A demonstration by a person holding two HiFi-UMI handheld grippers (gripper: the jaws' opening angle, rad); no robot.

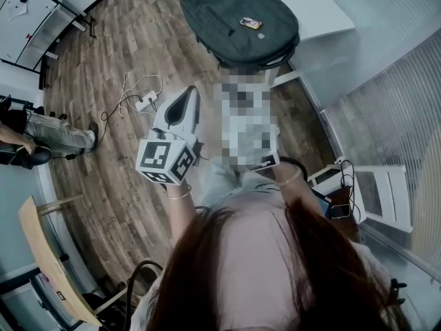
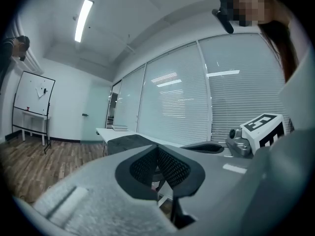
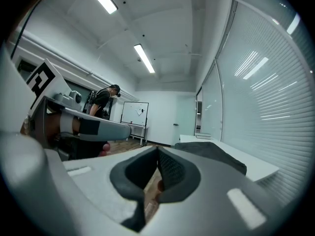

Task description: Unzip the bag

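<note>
The bag [image 1: 241,18] is a dark grey backpack lying flat on a white table [image 1: 324,9], with a small tag on its top face. Both grippers are held up in the air well short of it, pointing toward it. My left gripper [image 1: 187,96] has its pads pressed together and nothing between them [image 2: 158,154]. A blurred patch covers most of my right gripper in the head view. In its own view the right gripper [image 3: 157,155] is shut and empty. The bag [image 3: 212,154] lies beyond it on the table, and it also shows in the left gripper view [image 2: 129,142].
A power strip with white cables [image 1: 143,102] lies on the wood floor. A seated person's legs [image 1: 48,135] are at the left. A whiteboard [image 1: 27,16] stands far left, a white chair [image 1: 382,185] at the right, and a wooden tabletop edge [image 1: 41,254] is at the lower left.
</note>
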